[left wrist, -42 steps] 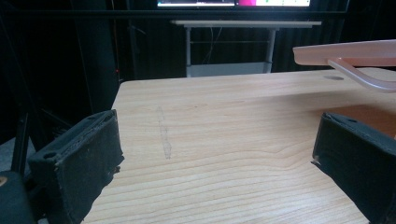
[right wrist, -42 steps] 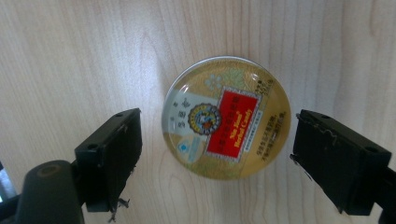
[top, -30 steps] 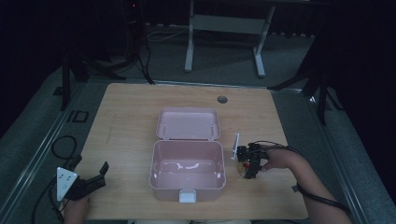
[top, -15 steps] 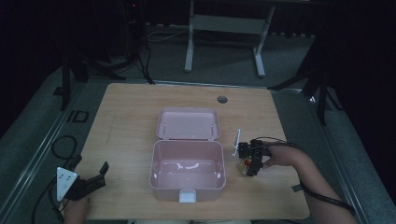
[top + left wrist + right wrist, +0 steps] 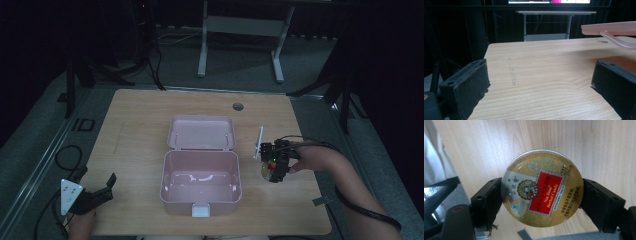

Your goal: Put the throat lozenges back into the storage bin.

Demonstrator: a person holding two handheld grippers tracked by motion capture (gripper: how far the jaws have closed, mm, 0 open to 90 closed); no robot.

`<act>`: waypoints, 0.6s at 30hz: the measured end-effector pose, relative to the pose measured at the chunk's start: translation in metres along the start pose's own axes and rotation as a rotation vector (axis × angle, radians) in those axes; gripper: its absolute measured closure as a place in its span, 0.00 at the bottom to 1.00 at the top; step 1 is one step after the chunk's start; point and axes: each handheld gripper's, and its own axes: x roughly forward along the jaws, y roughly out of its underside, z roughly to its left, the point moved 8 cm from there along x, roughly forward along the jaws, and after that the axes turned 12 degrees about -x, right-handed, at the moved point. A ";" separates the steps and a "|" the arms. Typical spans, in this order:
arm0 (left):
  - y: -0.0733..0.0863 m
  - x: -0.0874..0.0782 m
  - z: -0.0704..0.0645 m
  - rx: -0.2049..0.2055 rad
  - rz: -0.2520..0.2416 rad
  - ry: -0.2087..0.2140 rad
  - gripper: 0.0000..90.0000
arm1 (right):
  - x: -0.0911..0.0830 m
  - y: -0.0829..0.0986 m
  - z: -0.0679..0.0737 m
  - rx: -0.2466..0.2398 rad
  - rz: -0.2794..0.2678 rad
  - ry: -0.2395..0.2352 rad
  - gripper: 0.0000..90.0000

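The right gripper [image 5: 541,195] clamps a candy tin [image 5: 542,187]; carrying it level into the pink box [image 5: 200,186] seems best. The left gripper's [image 5: 539,82] fingers [image 5: 466,87] gape, empty.

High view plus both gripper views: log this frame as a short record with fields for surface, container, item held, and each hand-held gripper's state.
surface: wooden table
container: pink box, lid open and laid back, near the table's middle; nothing clearly inside
item held: round candy tin, gold with a red label, to the right of the box
right hand-held gripper: shut on the tin, jaws on its opposite edges
left hand-held gripper: open, jaws wide apart, holding nothing, at the table's near left corner
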 end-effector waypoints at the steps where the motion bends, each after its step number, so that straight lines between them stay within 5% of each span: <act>1: 0.000 0.000 0.000 0.000 0.000 0.000 0.02 | -0.006 0.000 0.000 0.000 0.001 0.006 0.23; 9: 0.000 0.000 0.000 -0.001 0.000 -0.001 0.02 | -0.051 -0.006 0.005 0.008 -0.017 0.058 0.23; 18: 0.000 0.000 0.000 0.000 0.000 -0.003 0.02 | -0.060 -0.029 0.013 -0.004 -0.028 0.045 0.23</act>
